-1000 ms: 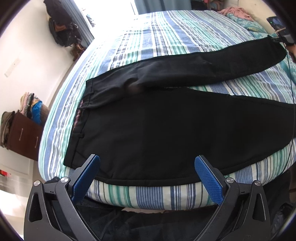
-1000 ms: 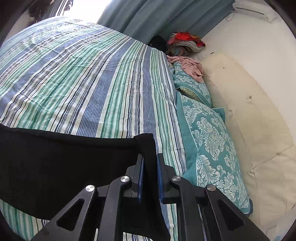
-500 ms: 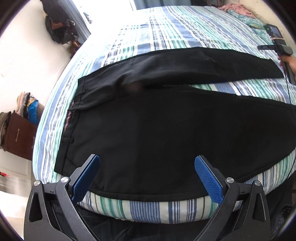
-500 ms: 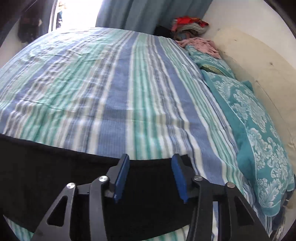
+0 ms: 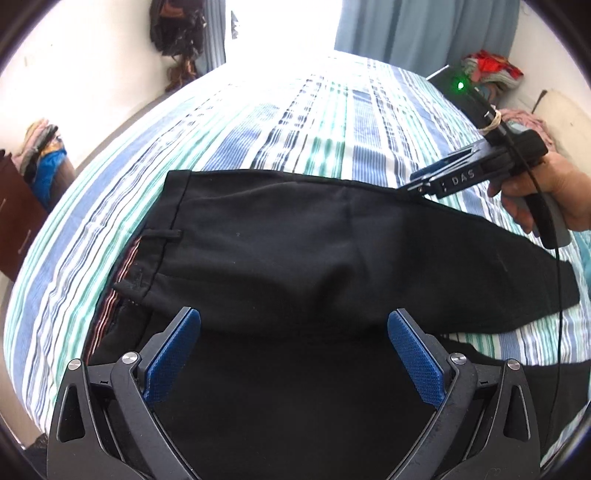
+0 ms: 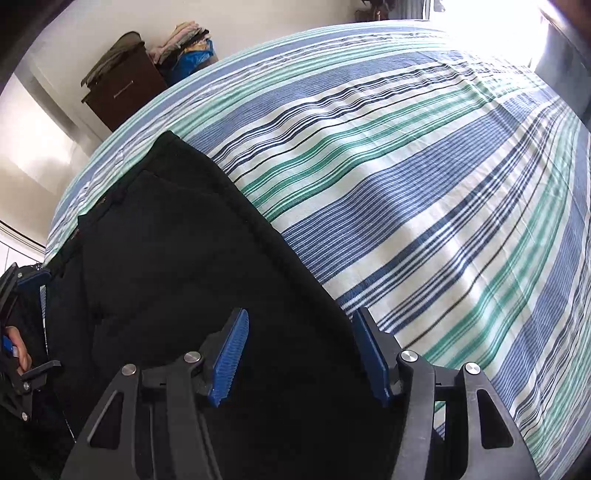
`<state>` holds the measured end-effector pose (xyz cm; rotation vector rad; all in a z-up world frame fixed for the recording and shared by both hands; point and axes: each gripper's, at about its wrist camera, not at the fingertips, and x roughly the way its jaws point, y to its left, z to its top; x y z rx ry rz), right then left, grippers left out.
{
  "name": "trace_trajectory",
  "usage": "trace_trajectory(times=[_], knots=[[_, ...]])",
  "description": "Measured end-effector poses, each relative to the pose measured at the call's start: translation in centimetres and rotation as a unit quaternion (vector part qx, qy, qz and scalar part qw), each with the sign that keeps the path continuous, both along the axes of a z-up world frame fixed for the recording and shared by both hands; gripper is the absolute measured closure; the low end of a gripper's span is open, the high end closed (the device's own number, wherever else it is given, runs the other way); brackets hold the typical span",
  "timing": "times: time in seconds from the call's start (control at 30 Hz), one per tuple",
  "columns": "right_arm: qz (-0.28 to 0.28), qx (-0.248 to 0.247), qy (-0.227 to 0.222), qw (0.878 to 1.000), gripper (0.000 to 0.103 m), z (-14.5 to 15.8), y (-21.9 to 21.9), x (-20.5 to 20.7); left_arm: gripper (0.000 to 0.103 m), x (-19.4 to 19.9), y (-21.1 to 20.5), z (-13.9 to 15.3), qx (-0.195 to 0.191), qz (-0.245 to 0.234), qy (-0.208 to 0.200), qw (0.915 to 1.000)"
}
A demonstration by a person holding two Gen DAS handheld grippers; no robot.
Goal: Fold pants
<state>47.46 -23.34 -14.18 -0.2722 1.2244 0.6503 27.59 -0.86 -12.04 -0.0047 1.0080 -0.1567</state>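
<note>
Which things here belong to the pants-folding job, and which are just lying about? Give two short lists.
Belongs to the job:
- black pants, lying on the bed
- left gripper, open
- right gripper, open
- striped bedsheet, the folding surface

Just lying about:
- brown cabinet
- clothes pile on it
- red clothes heap
- blue curtain

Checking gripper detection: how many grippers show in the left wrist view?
2. The left gripper fills the bottom of the view, open above the black pants. The right gripper, held in a hand, is at the right, over the pants' far edge.
</note>
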Motion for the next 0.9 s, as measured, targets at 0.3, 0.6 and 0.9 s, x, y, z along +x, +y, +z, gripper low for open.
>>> trace_trajectory(times=[0.3,0.6,0.9], knots=[[0.117,-0.183,-0.002,0.976,0.093,-1.9,4.9,-1.0,0.002,8.5,0.1,-3.1,0.031,-0.054,0.078,0.9951],[-0.112,-0.012,-0.063,0.992,0.046,1.0,-0.8,-4.1,0.002,15.3,-2.9,-3.5,0.08,-0.148,0.101,0.9806],[-0.292,0.095,-0.068,0.949,0.035,3.6,-18.2,-20.9,0.034,19.1,-12.6,-6.5,0.082,-0.272,0.124,0.9508]])
